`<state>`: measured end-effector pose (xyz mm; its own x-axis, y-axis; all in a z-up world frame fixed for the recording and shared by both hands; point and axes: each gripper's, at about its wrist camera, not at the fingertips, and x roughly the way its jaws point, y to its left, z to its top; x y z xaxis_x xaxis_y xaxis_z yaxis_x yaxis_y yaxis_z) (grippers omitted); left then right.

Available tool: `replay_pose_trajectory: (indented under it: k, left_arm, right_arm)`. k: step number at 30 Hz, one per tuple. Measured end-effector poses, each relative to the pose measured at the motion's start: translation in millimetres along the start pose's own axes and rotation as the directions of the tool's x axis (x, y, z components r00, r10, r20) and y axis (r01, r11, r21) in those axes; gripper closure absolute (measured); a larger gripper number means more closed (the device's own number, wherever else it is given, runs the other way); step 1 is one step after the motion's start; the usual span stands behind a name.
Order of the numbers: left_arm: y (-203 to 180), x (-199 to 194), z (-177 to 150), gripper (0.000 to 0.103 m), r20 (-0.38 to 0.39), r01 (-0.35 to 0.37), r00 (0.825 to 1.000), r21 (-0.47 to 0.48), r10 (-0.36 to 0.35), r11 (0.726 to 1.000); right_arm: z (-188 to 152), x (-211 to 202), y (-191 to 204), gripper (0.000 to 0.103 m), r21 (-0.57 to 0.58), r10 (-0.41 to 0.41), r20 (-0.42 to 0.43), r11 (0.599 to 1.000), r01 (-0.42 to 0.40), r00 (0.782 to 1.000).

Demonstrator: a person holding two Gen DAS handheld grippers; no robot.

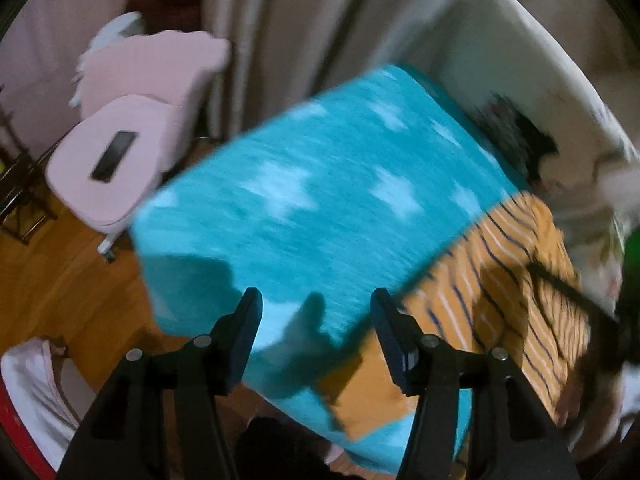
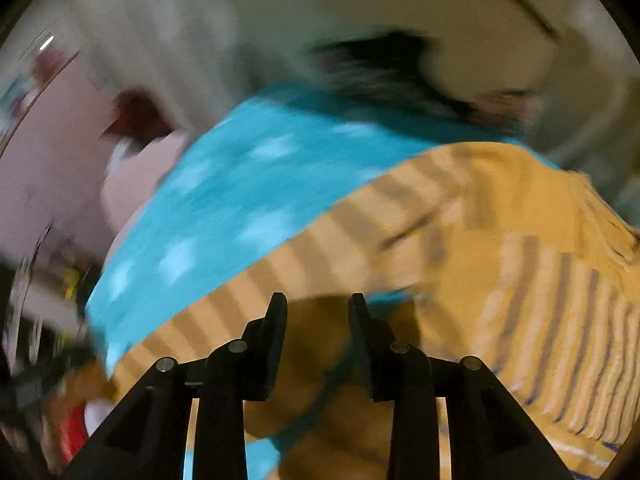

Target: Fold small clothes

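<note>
An orange garment with dark blue and white stripes (image 1: 516, 280) lies on a turquoise blanket with white stars (image 1: 312, 200). It covers the blanket's right side. My left gripper (image 1: 316, 294) hangs open above the blanket, just left of the garment's near corner, with nothing between its fingers. In the right wrist view the striped garment (image 2: 500, 240) fills the right and lower part, with the starred blanket (image 2: 224, 200) to its left. My right gripper (image 2: 318, 298) is open over a shadowed fold of the garment, and its pads press on nothing. Both views are motion-blurred.
A pink chair (image 1: 132, 120) with a dark phone (image 1: 114, 156) on its seat stands left of the blanket on a wooden floor (image 1: 60, 280). Pale curtains (image 1: 288, 40) hang behind. A dark patterned cloth (image 1: 516, 140) lies past the blanket's far right edge.
</note>
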<state>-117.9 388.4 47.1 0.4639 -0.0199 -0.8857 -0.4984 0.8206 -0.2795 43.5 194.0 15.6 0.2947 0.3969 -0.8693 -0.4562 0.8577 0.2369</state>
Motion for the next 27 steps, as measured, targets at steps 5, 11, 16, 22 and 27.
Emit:
replay_pose_trajectory:
  k: [5,11,16,22,27]
  left_arm:
    - [41.9,-9.2,6.2,0.047,0.023,-0.033,0.999,-0.106,0.036,0.994]
    - [71.1,-14.0,2.5,0.046,0.027,-0.051,0.998,-0.168,0.057,0.984]
    - [78.1,-14.0,-1.8,0.046,0.019,-0.047,0.999,-0.175,0.051,0.984]
    - [78.1,-15.3,-4.1,0.046,0.016,-0.039,0.999,-0.156,0.042,0.987]
    - [62.3,-16.3,-1.8,0.046,0.021,-0.027,0.999,-0.109,0.029,0.994]
  right_arm:
    - [-40.9,15.0,86.9,0.052,-0.251,0.141,-0.130,0.953,-0.170,0.981]
    - [-97.1,19.6,155.3,0.037,-0.538,0.114,-0.206,0.817,-0.209,0.972]
    - [-117.6,37.4,181.2,0.034,-0.655,0.035,-0.178,0.742,-0.144,0.984]
    - [-90.8,51.0,174.4,0.084,-0.555,0.056,-0.169,0.820,-0.142,0.984]
    - [-49.0,28.8,157.5,0.090,-0.406,0.140,-0.115,0.897,-0.175,0.983]
